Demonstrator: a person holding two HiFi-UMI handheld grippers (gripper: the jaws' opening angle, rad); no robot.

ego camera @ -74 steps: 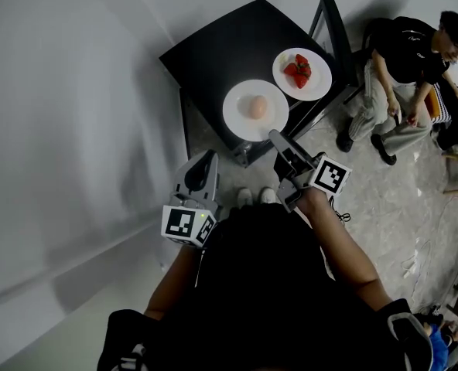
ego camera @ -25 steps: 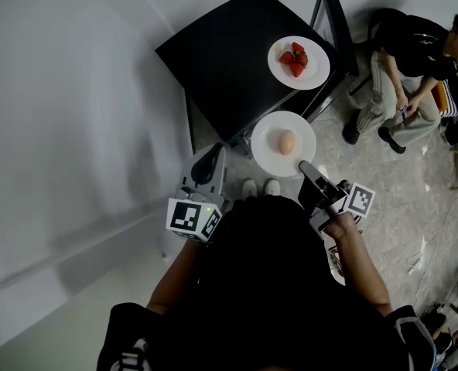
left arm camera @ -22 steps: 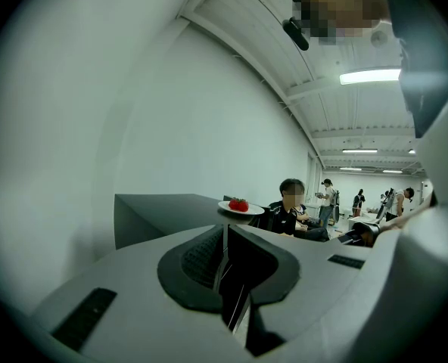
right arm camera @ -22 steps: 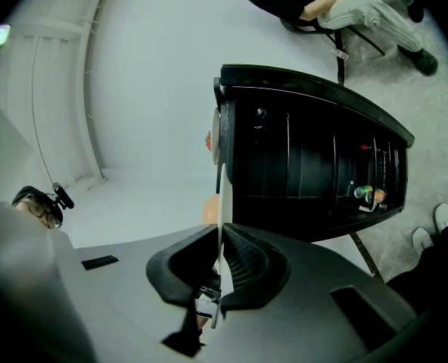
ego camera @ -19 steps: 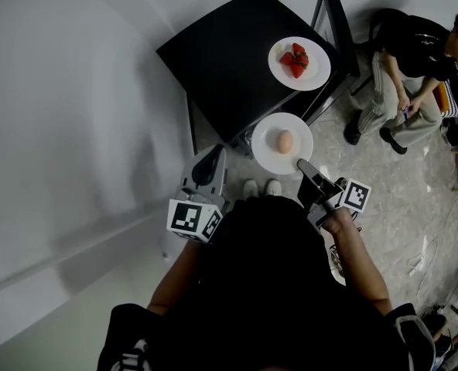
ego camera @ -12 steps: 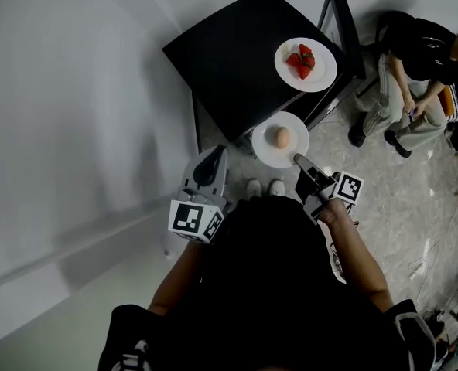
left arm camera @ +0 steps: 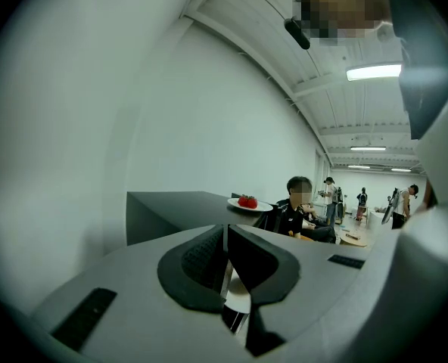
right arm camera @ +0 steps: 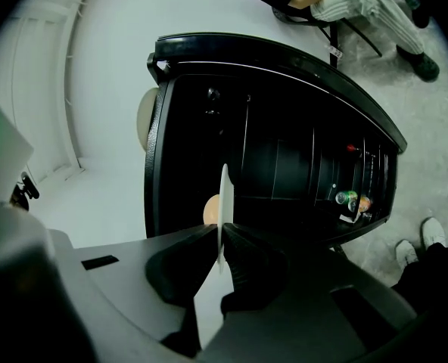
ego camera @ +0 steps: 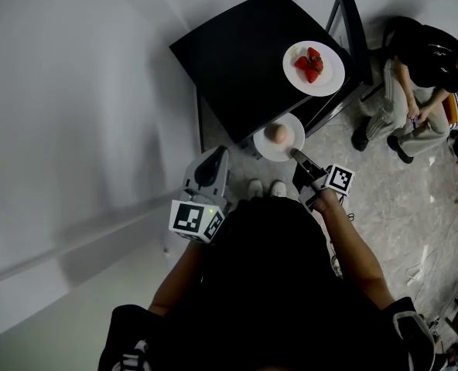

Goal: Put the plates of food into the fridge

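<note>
Off to your right, a person (ego camera: 426, 52) in a black top sits just beside a black chair (ego camera: 351, 29) on the pale marbled floor (ego camera: 399, 207). Your white shoes (ego camera: 256, 186) show below you. A plain white wall (ego camera: 74, 91) fills your left.

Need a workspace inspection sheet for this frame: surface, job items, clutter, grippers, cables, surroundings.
surface: black top, mostly bare.
job's things: strawberry plate on the top, near its right edge; egg plate held in the air by the top's near edge, egg on it.
clutter: cans inside the black unit.
grippers: right gripper shut on the egg plate's rim; left gripper shut, empty.
cables: nothing clearly seen.
surroundings: white wall at left; chair and seated person at right.
</note>
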